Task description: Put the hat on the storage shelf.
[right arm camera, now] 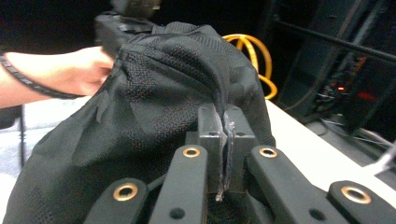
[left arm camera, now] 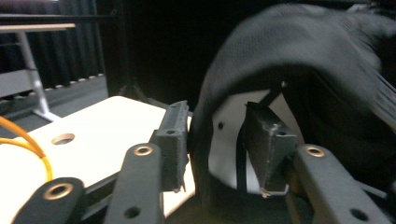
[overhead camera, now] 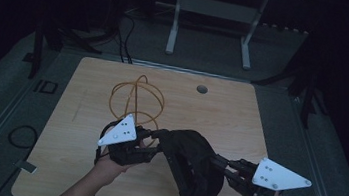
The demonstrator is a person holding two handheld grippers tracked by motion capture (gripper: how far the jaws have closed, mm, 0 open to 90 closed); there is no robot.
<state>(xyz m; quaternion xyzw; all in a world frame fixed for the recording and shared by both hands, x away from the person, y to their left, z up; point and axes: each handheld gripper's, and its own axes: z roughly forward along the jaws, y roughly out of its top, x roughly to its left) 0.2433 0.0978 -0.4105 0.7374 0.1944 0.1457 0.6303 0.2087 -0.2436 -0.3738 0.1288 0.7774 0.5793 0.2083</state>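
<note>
Hands: two, coming in over the bench's near edge, one hand-held gripper in each.
Right hand-held gripper: near the near right corner; jaws pressed together on a fold of the black mesh bag.
Left hand-held gripper: near the near edge, left of centre; jaws apart, set either side of the bag's rim, one inside the opening, one outside.
Black mesh bag: one, held up between the two grippers over the near middle of the bench, its lower end hanging toward the near edge.
Orange cable: one, coiled in loose loops, lying toward the far edge beyond the left gripper.
Round hole: one, in the bench top by the far edge.
</note>
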